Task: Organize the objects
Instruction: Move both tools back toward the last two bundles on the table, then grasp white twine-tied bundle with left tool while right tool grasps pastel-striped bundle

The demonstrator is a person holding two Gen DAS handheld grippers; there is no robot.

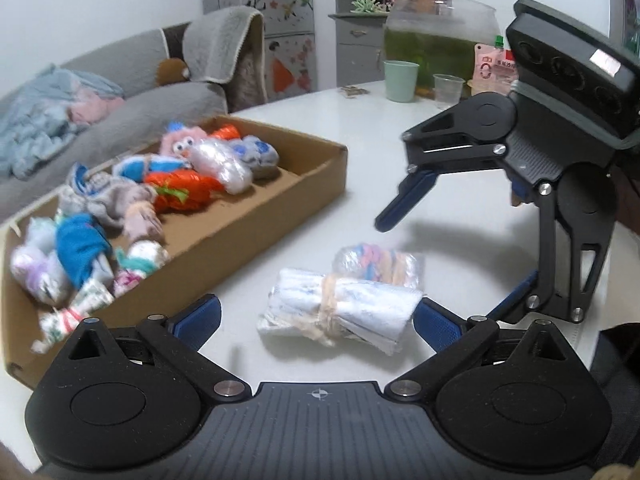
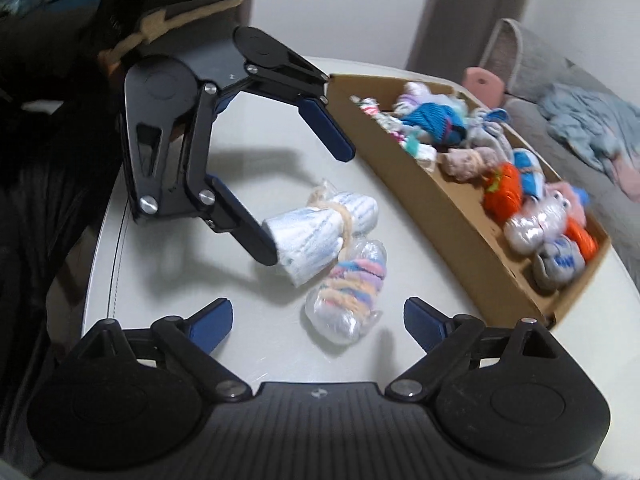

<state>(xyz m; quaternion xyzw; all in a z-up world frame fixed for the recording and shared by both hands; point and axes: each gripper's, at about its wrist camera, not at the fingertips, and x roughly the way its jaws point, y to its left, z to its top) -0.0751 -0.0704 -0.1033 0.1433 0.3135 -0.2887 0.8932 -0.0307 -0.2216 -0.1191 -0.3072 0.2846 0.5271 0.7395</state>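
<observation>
Two bundles lie on the white table [image 1: 360, 128]: a white-blue rolled bundle tied with tan string [image 1: 340, 308] [image 2: 320, 228] and a pastel striped bundle in clear plastic [image 1: 378, 264] [image 2: 348, 292]. My left gripper [image 1: 316, 320] is open, its fingers either side of the white-blue bundle; it also shows in the right wrist view [image 2: 308, 204]. My right gripper [image 2: 318, 320] is open around the near end of the pastel bundle; it also shows in the left wrist view [image 1: 448, 260]. A cardboard box [image 1: 256, 224] [image 2: 440, 208] holds several bundled socks.
A green cup [image 1: 400, 80], a clear plastic cup [image 1: 448, 90] and a large jar of green liquid [image 1: 436, 40] stand at the table's far side. A grey sofa [image 1: 120, 100] with clothes lies behind the box.
</observation>
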